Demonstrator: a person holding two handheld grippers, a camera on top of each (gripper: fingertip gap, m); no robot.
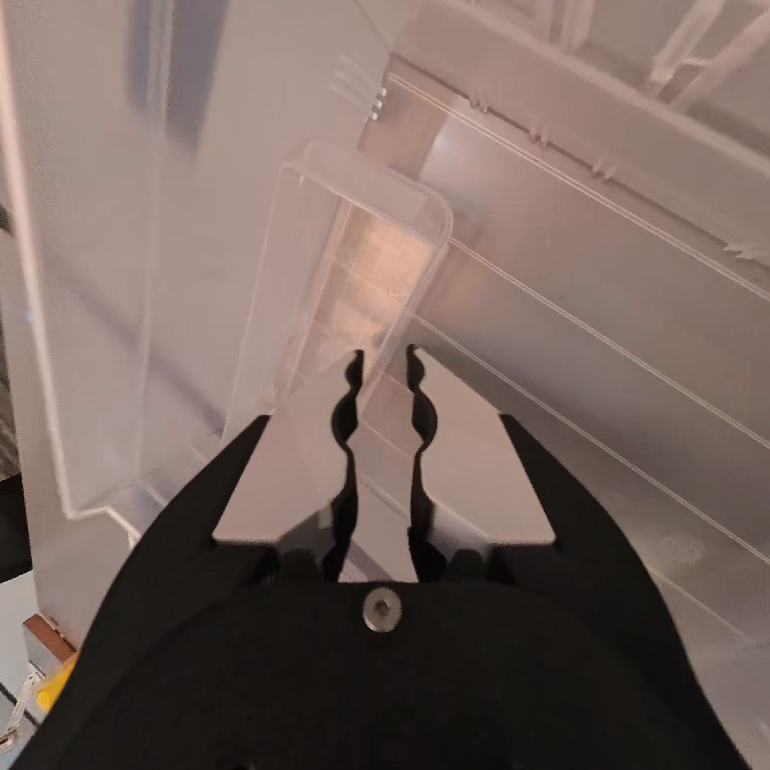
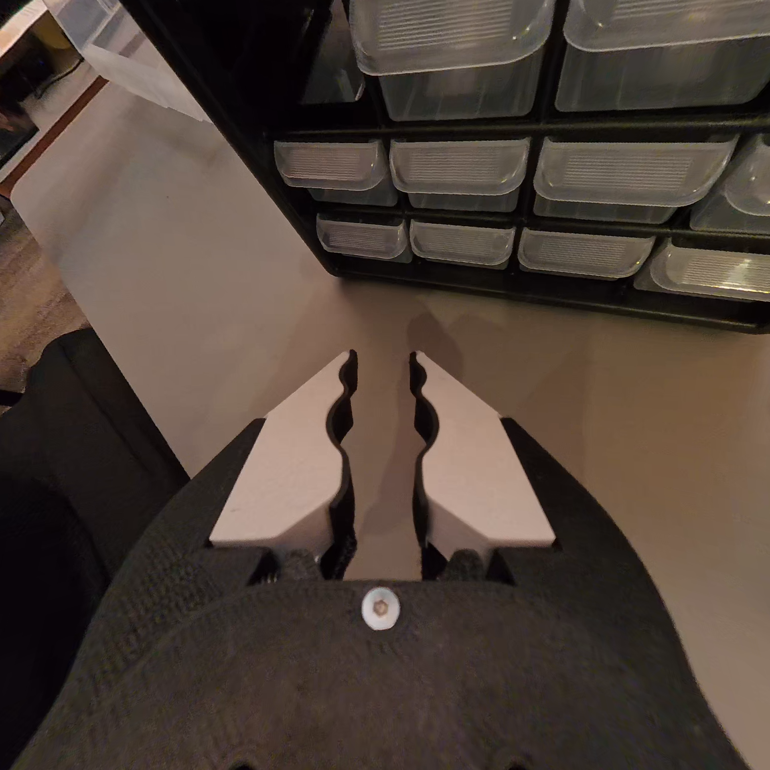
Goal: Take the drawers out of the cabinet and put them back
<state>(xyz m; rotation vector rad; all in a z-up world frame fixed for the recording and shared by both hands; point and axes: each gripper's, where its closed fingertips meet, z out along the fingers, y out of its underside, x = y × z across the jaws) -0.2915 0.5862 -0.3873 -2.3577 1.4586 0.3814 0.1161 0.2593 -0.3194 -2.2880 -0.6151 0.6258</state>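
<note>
The left gripper [image 1: 383,354] pinches a clear plastic drawer [image 1: 346,266] by its handle at frame centre. The right gripper [image 2: 383,358], narrowly parted, holds nothing. The black cabinet [image 2: 421,275], upper right, shows one vacant slot [image 2: 266,50]; reinsertion remains.

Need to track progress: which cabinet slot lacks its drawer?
The upper-left slot: dark and empty, while every other visible slot holds a clear drawer.
</note>
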